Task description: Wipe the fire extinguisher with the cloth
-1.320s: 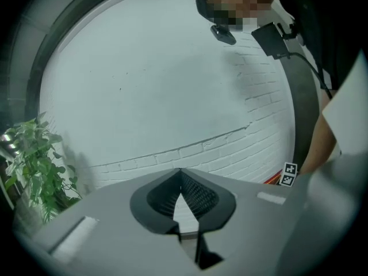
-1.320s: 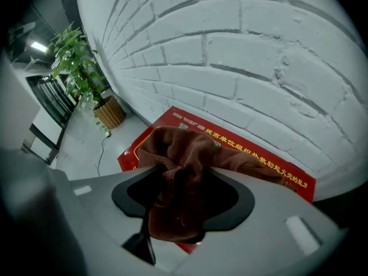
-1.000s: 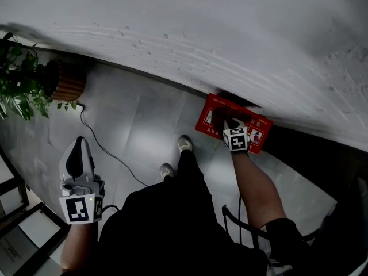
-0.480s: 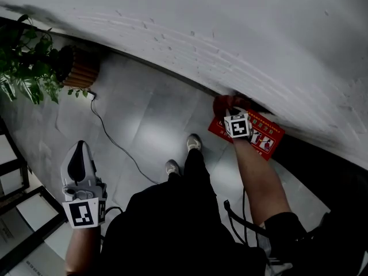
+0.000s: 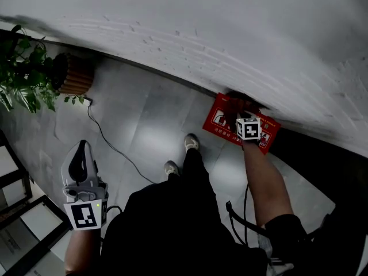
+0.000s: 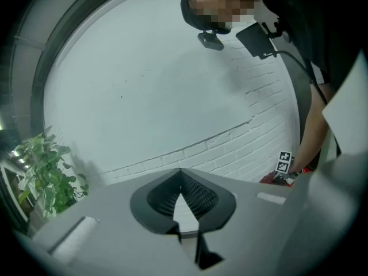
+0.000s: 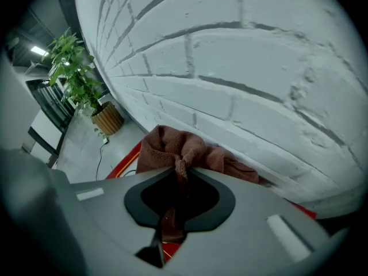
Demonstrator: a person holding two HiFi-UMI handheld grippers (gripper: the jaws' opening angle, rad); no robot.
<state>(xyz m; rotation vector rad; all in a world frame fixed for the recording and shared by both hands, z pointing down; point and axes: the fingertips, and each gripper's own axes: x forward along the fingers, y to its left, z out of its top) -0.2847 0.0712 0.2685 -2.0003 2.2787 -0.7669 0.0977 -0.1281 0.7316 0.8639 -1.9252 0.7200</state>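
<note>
The right gripper (image 7: 183, 170) has swung back rightward along the red fire extinguisher box (image 5: 217, 119), fingers clamped on the bunched brown cloth (image 7: 172, 148). The box sits right of centre, at the foot of the white wall (image 5: 230, 27). The left gripper (image 6: 181, 171) hangs lower left, fingers closed together, empty.

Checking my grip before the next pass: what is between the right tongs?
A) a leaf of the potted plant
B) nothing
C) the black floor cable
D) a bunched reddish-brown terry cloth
D: the right tongs are shut on the bunched reddish-brown terry cloth, which spills out over the flat red box at the foot of the white brick wall.
</note>
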